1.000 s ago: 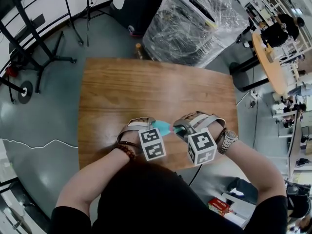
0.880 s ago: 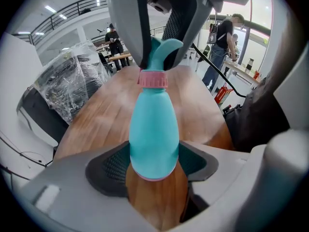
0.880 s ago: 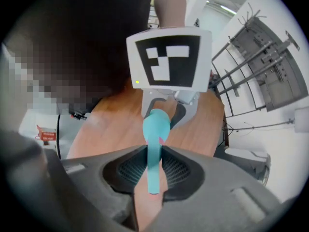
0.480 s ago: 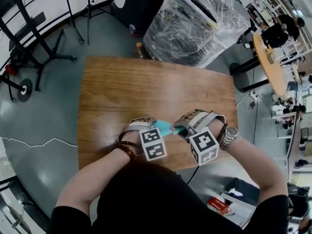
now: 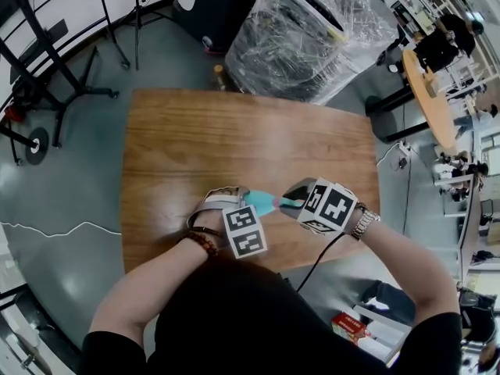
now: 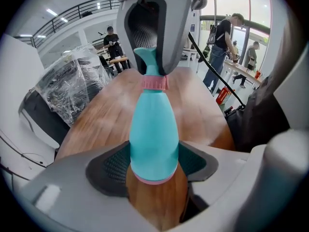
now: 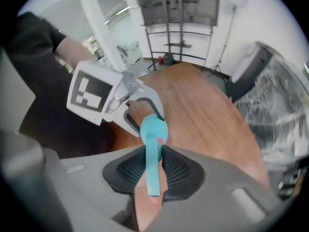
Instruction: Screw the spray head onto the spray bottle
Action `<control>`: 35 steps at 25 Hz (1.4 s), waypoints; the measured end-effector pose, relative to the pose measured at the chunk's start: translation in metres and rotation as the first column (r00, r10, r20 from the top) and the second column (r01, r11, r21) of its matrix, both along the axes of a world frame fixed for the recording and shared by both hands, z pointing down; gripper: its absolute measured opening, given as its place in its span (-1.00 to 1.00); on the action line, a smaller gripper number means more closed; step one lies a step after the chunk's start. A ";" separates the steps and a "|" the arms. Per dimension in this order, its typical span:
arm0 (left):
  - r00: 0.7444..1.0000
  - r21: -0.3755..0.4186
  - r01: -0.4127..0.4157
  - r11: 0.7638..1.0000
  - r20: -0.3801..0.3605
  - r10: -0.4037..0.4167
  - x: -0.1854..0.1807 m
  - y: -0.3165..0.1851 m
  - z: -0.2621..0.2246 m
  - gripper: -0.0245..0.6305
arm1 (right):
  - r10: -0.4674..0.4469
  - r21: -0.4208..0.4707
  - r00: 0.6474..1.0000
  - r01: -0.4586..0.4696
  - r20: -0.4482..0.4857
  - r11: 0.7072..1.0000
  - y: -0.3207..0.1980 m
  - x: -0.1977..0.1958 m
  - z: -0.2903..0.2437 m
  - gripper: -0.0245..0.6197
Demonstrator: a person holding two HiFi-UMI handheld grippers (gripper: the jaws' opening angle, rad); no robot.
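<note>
Teal bottle [image 6: 152, 129] clamped wide in left claw [image 6: 153, 167]; spray head [image 7: 152, 153] pinched narrow in right claw [image 7: 153, 175]. Risk: cross-threading if tilted, slip under twist.

Two hand-held grippers [image 5: 241, 199] [image 5: 292, 204], one spray bottle [image 6: 153, 134], one spray head [image 7: 153, 170].

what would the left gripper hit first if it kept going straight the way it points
The right gripper. The left gripper holds the bottle, whose spray head sits in the right gripper's jaws straight ahead, so probably nothing comes between.
</note>
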State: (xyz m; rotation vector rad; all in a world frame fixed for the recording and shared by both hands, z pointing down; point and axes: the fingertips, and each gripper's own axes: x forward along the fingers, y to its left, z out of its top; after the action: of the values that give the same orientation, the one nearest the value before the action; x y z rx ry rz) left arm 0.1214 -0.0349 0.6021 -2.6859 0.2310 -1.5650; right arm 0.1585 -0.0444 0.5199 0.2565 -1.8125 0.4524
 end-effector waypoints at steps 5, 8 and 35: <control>1.000 0.012 -0.005 1.000 0.007 0.005 -0.001 0.000 0.000 0.10 | 0.690 -0.325 0.723 -0.652 0.005 0.686 -0.006 0.008 0.002 -0.66; 1.000 0.026 -0.019 0.999 0.019 0.019 -0.003 0.000 0.001 0.10 | 0.770 -0.376 0.637 -0.722 -0.032 0.582 -0.004 0.007 0.002 -0.66; 0.996 -0.001 -0.089 0.996 -0.027 0.089 -0.007 -0.001 0.001 0.11 | -0.217 0.241 0.973 0.192 0.081 0.951 -0.007 -0.008 -0.074 -0.22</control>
State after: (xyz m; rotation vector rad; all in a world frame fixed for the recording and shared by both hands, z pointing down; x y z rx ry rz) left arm 0.1149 -0.0362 0.6034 -2.6805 0.1078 -1.5063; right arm 0.1504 -0.0514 0.4459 0.2041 -1.9743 0.1086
